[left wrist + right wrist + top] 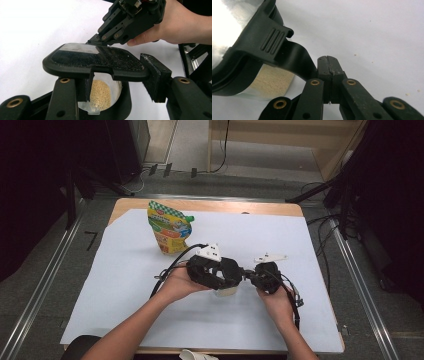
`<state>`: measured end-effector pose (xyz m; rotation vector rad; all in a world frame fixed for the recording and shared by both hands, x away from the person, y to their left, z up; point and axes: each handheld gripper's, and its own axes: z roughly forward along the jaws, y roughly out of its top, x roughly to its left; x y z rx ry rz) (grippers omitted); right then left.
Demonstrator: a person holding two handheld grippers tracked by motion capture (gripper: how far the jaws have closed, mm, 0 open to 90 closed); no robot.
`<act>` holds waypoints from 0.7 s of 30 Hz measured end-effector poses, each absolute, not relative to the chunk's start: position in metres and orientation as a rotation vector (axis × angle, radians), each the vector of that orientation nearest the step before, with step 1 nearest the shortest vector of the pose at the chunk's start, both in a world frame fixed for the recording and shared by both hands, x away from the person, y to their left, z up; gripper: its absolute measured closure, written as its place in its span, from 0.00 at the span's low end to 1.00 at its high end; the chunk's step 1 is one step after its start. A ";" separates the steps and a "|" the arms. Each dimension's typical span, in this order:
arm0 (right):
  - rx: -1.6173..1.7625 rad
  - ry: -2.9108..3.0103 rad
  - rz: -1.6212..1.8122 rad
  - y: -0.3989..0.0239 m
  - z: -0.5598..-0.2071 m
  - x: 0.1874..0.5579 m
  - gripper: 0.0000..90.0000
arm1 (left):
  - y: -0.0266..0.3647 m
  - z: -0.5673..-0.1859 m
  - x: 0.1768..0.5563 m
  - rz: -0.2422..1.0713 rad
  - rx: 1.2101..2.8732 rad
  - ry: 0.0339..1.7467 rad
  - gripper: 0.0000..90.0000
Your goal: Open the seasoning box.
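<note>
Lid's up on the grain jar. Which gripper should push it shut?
Probably the left gripper: its jaws straddle the raised lid above the jar. The right gripper is shut on the lid's strap, steadying it.

Two bare forearms reach in from the near edge of the high view and converge at mid-table. The left hand cups the left gripper from behind and below, its jaws parted about halfway with a black lid between them. The right hand grips the right gripper (a cable trails back along that wrist), which points left toward the other; its pads are pressed flat together.
</note>
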<state>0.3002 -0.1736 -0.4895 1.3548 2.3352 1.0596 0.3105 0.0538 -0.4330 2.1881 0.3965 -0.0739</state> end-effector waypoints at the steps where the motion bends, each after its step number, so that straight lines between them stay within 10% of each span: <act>1: 1.357 2.338 1.065 -0.174 -0.489 0.300 1.00 | 0.053 -0.432 0.311 -0.090 2.187 0.409 0.54; 21: 1.317 2.351 1.101 -0.180 -0.477 0.283 1.00 | 0.044 -0.410 0.318 -0.259 2.161 0.387 0.87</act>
